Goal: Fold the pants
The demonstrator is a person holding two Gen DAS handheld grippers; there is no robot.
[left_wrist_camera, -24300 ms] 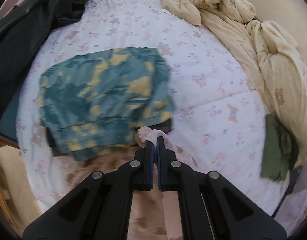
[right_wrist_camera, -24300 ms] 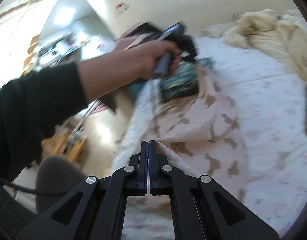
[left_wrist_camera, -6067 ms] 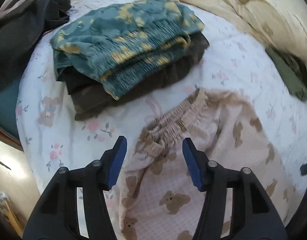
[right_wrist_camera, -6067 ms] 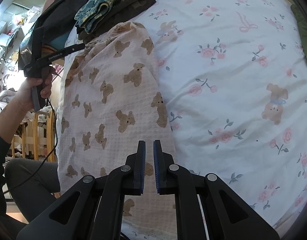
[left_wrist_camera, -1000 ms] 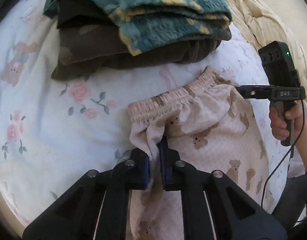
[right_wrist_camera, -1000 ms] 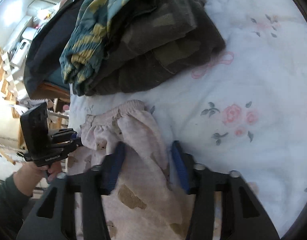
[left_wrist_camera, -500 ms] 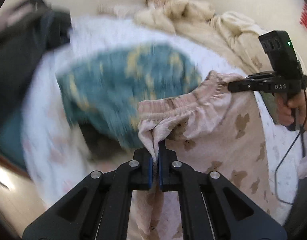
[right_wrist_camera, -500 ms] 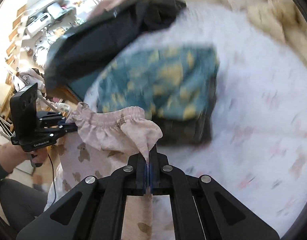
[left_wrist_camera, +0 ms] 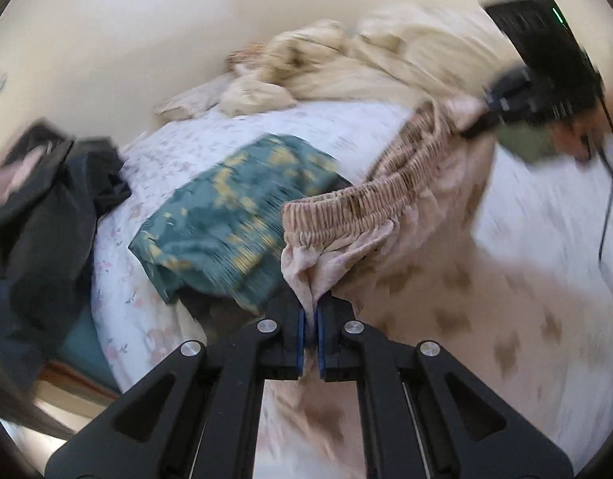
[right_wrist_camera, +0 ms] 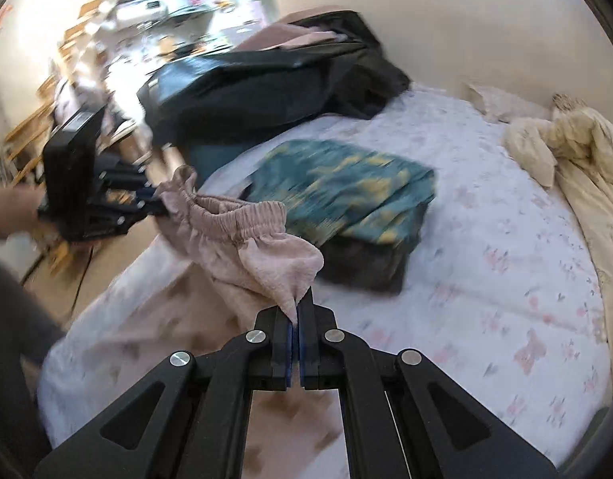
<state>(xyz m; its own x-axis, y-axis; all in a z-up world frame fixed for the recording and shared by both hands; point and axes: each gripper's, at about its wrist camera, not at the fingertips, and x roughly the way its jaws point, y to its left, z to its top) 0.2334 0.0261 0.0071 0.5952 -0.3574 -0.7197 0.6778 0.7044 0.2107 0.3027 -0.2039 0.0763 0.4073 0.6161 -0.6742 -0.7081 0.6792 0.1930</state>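
We pinched the pants [left_wrist_camera: 386,215] at both waistband ends, left gripper [left_wrist_camera: 310,319] and right gripper [right_wrist_camera: 295,325] each clamped on cloth, holding them taut above the bed [right_wrist_camera: 486,263] for folding.

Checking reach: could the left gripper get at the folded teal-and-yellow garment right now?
Probably not: the left gripper is shut on the pink bear-print pants, which hang in front of the folded teal-and-yellow garment.

Counted: one pink pants [left_wrist_camera: 386,215], two grippers [left_wrist_camera: 309,319] [right_wrist_camera: 294,319], one teal folded garment [left_wrist_camera: 242,215] at ten o'clock, one cream duvet [right_wrist_camera: 578,151], one black pile [right_wrist_camera: 274,84].
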